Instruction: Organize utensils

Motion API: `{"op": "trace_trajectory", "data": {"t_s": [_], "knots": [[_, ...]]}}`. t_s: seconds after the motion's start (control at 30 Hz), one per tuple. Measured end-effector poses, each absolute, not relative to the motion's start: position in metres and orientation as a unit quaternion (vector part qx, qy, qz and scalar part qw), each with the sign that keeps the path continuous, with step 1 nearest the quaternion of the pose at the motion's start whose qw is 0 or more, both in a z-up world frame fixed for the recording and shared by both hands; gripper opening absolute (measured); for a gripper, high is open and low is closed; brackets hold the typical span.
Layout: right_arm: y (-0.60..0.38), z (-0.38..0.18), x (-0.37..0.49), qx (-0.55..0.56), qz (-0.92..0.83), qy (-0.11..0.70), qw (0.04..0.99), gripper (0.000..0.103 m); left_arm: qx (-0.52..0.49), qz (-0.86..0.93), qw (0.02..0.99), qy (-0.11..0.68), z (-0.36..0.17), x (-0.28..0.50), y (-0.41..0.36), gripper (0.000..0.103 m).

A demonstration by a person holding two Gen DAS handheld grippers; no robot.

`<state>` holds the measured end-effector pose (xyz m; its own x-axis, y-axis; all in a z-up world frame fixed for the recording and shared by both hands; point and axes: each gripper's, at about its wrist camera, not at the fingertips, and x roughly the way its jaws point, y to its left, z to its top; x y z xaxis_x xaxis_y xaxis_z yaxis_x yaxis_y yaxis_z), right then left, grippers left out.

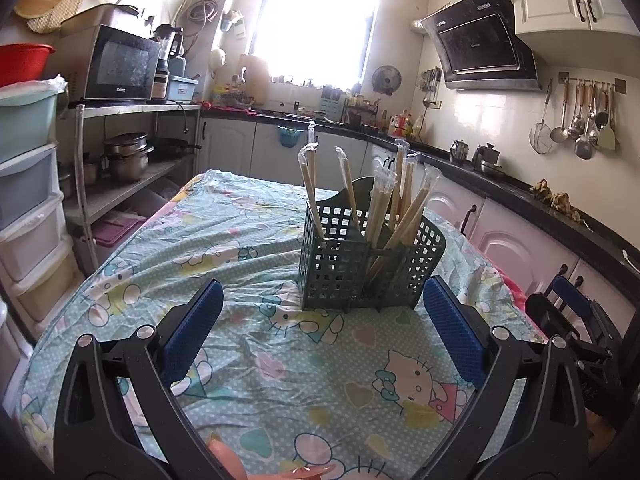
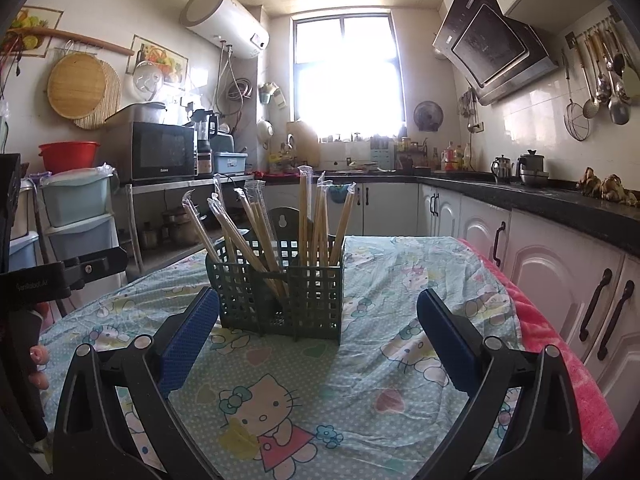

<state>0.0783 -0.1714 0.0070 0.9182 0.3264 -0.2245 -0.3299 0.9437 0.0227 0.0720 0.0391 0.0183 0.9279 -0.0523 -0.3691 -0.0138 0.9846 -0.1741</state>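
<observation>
A dark green plastic basket with square holes (image 1: pixel 370 258) is standing on the counter, which is wearing a light blue cloth with cartoon cats (image 1: pixel 256 248). Many long wooden chopsticks in clear plastic wrappers (image 1: pixel 394 196) are poking up out of the basket and leaning different ways. The basket has parts inside, and the sticks are sitting in more than one part.

The left gripper (image 1: pixel 322 306) is hanging low over the cloth with its blue jaws spread wide and holding nothing. The basket is sitting just ahead of the jaws, a bit toward the right one, and not touching them.

The right gripper (image 2: pixel 318 312) is also waiting with its blue jaws spread wide and holding nothing. In its view the green basket (image 2: pixel 280 284) is sitting just ahead, a bit toward the left jaw, with the wrapped sticks (image 2: pixel 308 216) standing up in it. Nothing is lying between either pair of jaws but the cloth.
</observation>
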Motion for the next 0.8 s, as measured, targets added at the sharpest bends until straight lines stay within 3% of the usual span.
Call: {"op": "trace_trajectory", "data": {"t_s": [0.8], "knots": [[-0.1704,0.0054,0.0774,-0.008,0.167,0.114,0.979,0.096,-0.085,-0.004,0.979,0.184,0.0181,0.0696,0.0397,0.092]]}}
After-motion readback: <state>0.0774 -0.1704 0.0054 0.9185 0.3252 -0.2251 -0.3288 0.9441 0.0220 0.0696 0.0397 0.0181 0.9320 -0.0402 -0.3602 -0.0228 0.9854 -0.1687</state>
